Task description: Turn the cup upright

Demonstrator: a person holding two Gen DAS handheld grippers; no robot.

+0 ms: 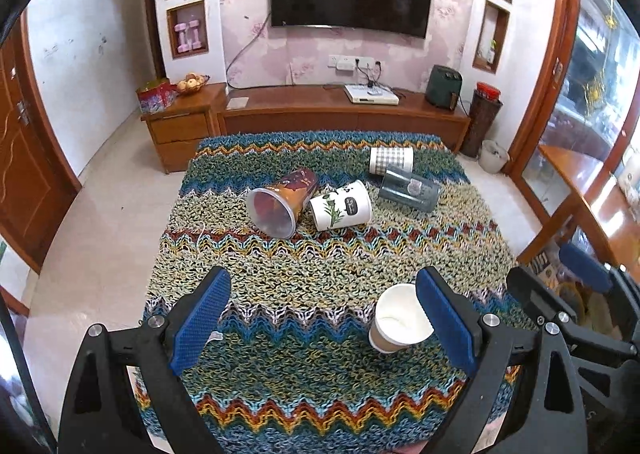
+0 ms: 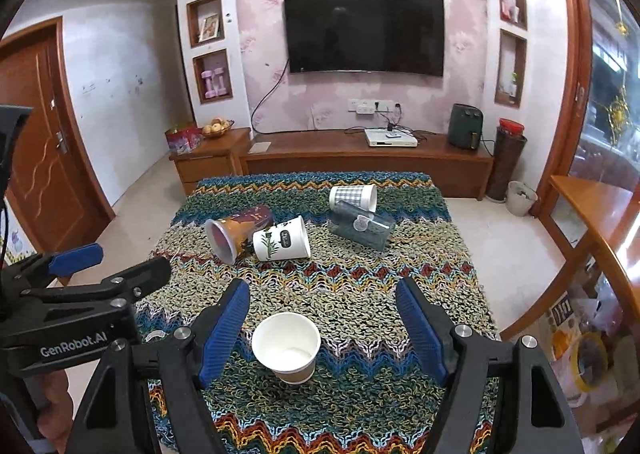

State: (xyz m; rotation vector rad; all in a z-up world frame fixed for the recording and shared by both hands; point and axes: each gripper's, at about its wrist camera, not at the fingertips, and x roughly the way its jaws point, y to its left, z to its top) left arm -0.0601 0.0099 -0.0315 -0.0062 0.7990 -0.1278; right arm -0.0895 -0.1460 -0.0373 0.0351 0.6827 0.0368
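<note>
A small brown paper cup (image 2: 286,347) stands upright near the front of the knitted zigzag cloth (image 2: 360,286); it also shows in the left wrist view (image 1: 400,319). My right gripper (image 2: 322,326) is open with the cup between its fingers, untouched. My left gripper (image 1: 322,318) is open and empty, the cup just inside its right finger. Further back lie several cups on their sides: an orange-brown one (image 1: 280,200), a white leaf-print one (image 1: 341,205), a dark transparent one (image 1: 409,188) and a checked one (image 1: 391,160).
The cloth covers a table (image 1: 180,190) whose edges drop to the tiled floor on the left and right. A wooden TV cabinet (image 1: 344,116) stands behind it. A wooden counter (image 2: 600,214) is at the right. The other gripper shows at each view's side.
</note>
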